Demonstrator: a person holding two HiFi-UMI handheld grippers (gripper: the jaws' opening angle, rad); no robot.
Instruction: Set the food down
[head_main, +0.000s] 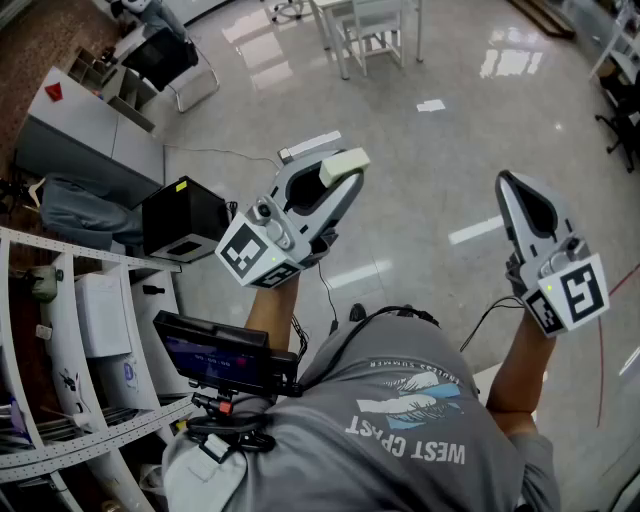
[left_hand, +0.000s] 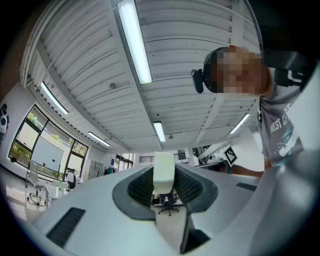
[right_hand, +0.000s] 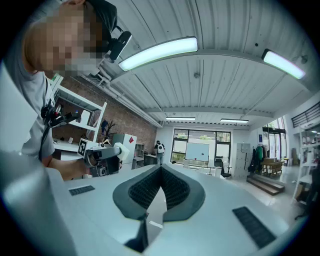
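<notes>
A pale cream block of food (head_main: 343, 166) sits clamped at the tips of my left gripper (head_main: 340, 178), which is held up in the air over the floor and tilts slightly upward. In the left gripper view the block (left_hand: 163, 171) stands between the ribbed pads, with my left gripper (left_hand: 163, 182) shut on it. My right gripper (head_main: 506, 183) is raised at the right, level, its jaws together with nothing in them. In the right gripper view the pads of my right gripper (right_hand: 161, 169) meet at the tip, and the left gripper (right_hand: 102, 156) with the block (right_hand: 119, 150) shows off to the left.
Below is a glossy grey floor (head_main: 430, 170). A black box (head_main: 183, 220) and a grey cabinet (head_main: 90, 130) stand at the left, and a white shelf rack (head_main: 60, 330) is at the near left. A white table and chair (head_main: 370, 30) stand at the back. A cable (head_main: 325, 285) lies on the floor.
</notes>
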